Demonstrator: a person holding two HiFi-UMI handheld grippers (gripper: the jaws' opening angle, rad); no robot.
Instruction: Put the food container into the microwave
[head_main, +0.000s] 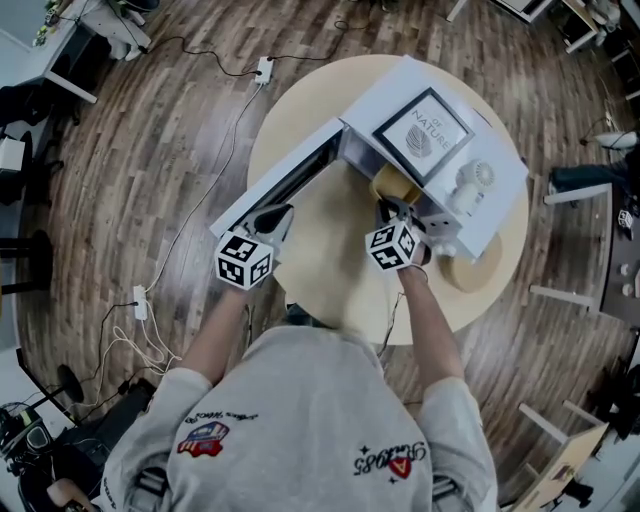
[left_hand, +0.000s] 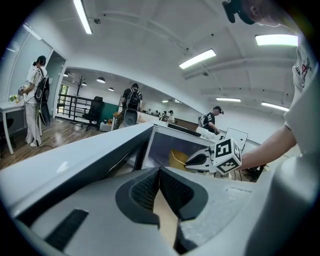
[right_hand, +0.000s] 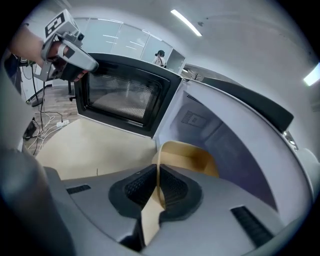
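A white microwave (head_main: 455, 215) stands on a round table (head_main: 320, 270) with its door (head_main: 280, 185) swung open to the left. The tan food container (head_main: 393, 185) sits in the mouth of the cavity. My right gripper (head_main: 392, 212) is shut on its near rim; in the right gripper view the rim runs between the pads (right_hand: 159, 175) and the container (right_hand: 187, 157) lies inside the white cavity. My left gripper (head_main: 275, 215) hovers by the door's outer end, jaws shut with nothing seen between them (left_hand: 159, 175). The door (left_hand: 90, 155) passes just to its left.
A framed sign (head_main: 425, 135) and a white round gadget (head_main: 472, 180) lie on top of the microwave. A tan disc (head_main: 470, 272) rests on the table to the microwave's right. Cables and a power strip (head_main: 140, 300) run over the wooden floor. People stand far off.
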